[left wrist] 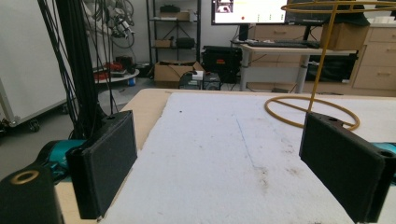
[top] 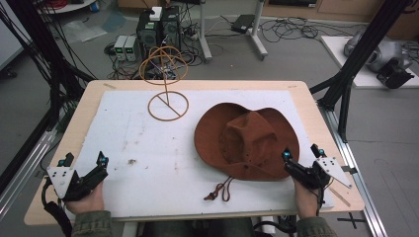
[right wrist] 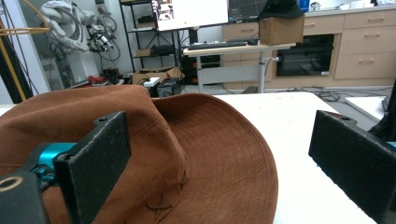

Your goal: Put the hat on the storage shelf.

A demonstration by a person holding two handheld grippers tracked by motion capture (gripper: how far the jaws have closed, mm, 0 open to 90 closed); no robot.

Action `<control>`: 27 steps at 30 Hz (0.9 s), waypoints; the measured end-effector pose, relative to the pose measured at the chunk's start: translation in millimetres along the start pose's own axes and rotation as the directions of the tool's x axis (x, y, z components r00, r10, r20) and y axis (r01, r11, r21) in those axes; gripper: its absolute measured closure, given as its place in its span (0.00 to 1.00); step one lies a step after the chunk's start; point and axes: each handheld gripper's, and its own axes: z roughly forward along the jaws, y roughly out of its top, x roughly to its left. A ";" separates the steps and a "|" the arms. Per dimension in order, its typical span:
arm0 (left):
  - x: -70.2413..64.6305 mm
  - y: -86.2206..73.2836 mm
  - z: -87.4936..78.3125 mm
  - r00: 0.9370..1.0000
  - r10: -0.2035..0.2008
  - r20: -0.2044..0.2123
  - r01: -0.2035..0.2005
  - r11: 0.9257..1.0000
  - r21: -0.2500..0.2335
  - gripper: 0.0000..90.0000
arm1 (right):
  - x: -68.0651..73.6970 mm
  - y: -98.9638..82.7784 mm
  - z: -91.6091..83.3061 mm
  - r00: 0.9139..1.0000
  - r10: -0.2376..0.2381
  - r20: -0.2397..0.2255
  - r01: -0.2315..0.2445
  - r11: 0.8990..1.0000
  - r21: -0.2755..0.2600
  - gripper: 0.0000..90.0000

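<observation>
A brown wide-brimmed hat [top: 247, 140] lies crown up on the white mat, right of centre, its cord [top: 221, 190] trailing toward the front edge. Behind it at the table's back stands a tan wire hat stand [top: 165, 81] with a ring base and a wire globe on top. My right gripper [top: 302, 155] is open at the hat's near right brim; in the right gripper view the hat [right wrist: 140, 140] fills the space ahead between the jaws, the pads apart from it. My left gripper [top: 84, 161] rests open at the front left, nothing between its jaws [left wrist: 219, 168]; the hat stand [left wrist: 317, 93] shows beyond.
The white mat [top: 138, 148] covers most of the wooden table [top: 86, 98]. Black frame posts [top: 346, 74] rise at the right and left sides. Cables and computer boxes [top: 158, 29] sit on the floor behind the table.
</observation>
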 end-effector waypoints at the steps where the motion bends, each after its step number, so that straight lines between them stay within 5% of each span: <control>1: 0.0 -0.1 0.1 1.000 -0.001 0.000 0.001 1.000 0.000 0.13 | 0.0 0.0 0.1 1.000 -0.003 -0.001 0.003 1.000 0.000 0.05; 27: -0.4 -1.3 4.1 1.000 -0.006 0.010 0.006 1.000 0.011 0.13 | -0.9 7.1 5.1 1.000 0.008 -0.024 -0.008 1.000 0.007 0.05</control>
